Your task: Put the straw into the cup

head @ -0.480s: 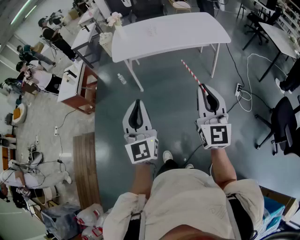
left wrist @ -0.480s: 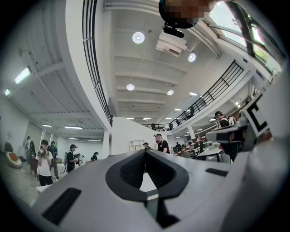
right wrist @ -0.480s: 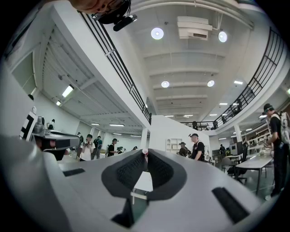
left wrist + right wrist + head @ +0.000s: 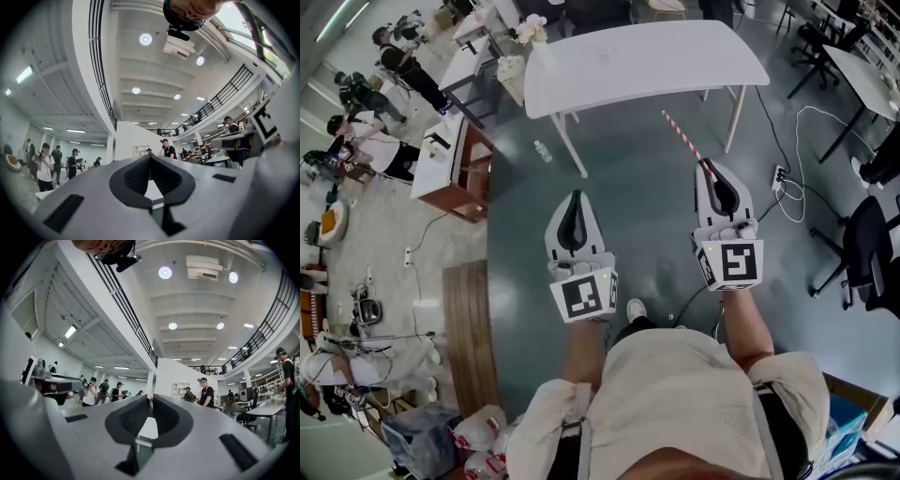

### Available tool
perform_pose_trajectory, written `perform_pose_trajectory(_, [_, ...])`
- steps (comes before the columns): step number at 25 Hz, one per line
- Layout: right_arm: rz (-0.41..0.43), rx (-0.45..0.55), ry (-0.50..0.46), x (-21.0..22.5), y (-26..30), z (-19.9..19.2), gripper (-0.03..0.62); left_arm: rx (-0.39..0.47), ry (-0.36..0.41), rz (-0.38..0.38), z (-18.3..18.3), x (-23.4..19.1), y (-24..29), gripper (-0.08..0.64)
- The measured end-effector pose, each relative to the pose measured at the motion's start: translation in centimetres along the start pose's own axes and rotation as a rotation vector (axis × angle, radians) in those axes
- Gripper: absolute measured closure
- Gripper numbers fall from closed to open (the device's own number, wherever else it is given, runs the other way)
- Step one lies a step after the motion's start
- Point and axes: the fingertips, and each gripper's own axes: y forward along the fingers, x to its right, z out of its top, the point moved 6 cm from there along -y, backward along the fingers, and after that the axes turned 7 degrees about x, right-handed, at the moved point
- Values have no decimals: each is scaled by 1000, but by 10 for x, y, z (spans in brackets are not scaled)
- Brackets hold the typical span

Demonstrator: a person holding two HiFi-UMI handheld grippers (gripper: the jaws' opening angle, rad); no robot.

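My right gripper (image 4: 707,169) is shut on a red-and-white striped straw (image 4: 682,136), which sticks out ahead of the jaws, slanting up and left toward the white table (image 4: 647,56). In the right gripper view the straw's end (image 4: 149,397) shows pinched at the tip of the closed jaws (image 4: 150,401). My left gripper (image 4: 574,201) is held level beside it over the grey floor, shut with nothing in it; its jaws meet at the tip (image 4: 150,158). No cup shows in any view.
The white table stands ahead on thin legs, with a bunch of flowers (image 4: 530,33) at its left end. A small bottle (image 4: 544,155) lies on the floor. A wooden cabinet (image 4: 455,178) and people stand left; black chairs (image 4: 872,253) and a power strip (image 4: 778,178) right.
The right gripper with the straw has edged slightly forward toward the table. The left gripper has kept its place.
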Motion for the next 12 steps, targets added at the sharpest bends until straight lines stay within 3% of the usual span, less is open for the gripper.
perform_pose_trajectory(12, [-23,1,8,-52,66,-19,569,16,-4,-2,-24,-82,29,555])
